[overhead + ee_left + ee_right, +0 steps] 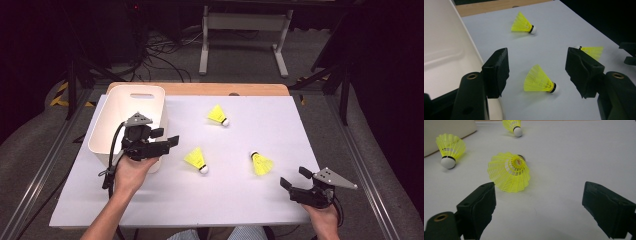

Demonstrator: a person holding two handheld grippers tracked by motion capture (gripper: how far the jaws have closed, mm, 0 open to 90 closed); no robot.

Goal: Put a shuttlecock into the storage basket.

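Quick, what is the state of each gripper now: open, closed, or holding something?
Left gripper: open, holding nothing; a yellow shuttlecock lies on the table beyond its jaws.
Right gripper: open, holding nothing.

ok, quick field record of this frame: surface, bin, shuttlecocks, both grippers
surface: white sheet on a wooden table
bin: white bin, far left, nothing seen inside
shuttlecocks: three yellow, all lying on the sheet: far shuttlecock, middle shuttlecock, right shuttlecock
left gripper: open, holding nothing, beside the bin, aimed at the middle shuttlecock
right gripper: open, holding nothing, near right corner, facing the right shuttlecock
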